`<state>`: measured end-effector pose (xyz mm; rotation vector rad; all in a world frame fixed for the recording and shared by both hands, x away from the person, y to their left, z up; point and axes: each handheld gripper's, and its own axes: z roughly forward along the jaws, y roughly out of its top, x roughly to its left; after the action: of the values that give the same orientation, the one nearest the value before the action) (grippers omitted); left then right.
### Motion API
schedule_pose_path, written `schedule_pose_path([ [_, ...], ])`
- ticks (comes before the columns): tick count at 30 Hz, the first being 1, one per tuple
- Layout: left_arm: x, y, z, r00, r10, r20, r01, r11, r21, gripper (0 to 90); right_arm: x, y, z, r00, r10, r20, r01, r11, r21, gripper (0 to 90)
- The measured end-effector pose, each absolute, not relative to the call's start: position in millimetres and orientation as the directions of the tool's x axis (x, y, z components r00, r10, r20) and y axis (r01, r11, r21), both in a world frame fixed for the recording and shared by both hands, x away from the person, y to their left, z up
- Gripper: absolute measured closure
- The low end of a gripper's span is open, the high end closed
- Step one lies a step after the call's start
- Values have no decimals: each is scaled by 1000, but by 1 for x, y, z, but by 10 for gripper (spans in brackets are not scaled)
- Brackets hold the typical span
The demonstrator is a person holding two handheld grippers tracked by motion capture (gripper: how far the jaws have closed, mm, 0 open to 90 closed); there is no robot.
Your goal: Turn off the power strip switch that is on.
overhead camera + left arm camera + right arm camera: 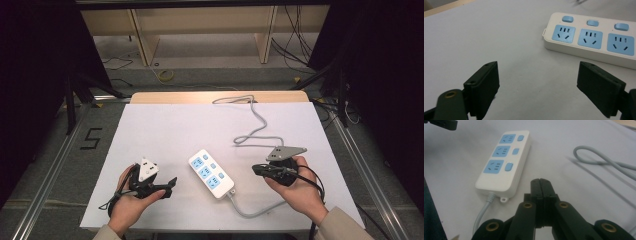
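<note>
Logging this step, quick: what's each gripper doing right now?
Left gripper: open, empty, beside the white three-socket power strip.
Right gripper: closed, holding nothing.

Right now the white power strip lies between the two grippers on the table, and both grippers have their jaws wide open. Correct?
Not quite. The power strip does lie between them, but only the left gripper is wide open. The right gripper has its jaws pressed together with nothing between them, as the right gripper view shows.

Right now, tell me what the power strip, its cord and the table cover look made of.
Power strip: likely hard moulded plastic, smooth white shell with matte blue socket faces and buttons.
Cord: probably rubber or vinyl sheathing, pale grey, bending in soft loops.
Table cover: a flat, matte white sheet, perhaps paper or thin plastic; a wood-look edge shows behind.
</note>
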<state>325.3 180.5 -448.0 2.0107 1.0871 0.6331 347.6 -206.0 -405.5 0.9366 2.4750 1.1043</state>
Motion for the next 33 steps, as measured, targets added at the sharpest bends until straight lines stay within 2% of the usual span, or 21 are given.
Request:
schedule_pose_path([
  [33,325,180,-448,522,850,74,480,-365,798,176,361,-174,-404,-777,629,23,457,539,707,900],
])
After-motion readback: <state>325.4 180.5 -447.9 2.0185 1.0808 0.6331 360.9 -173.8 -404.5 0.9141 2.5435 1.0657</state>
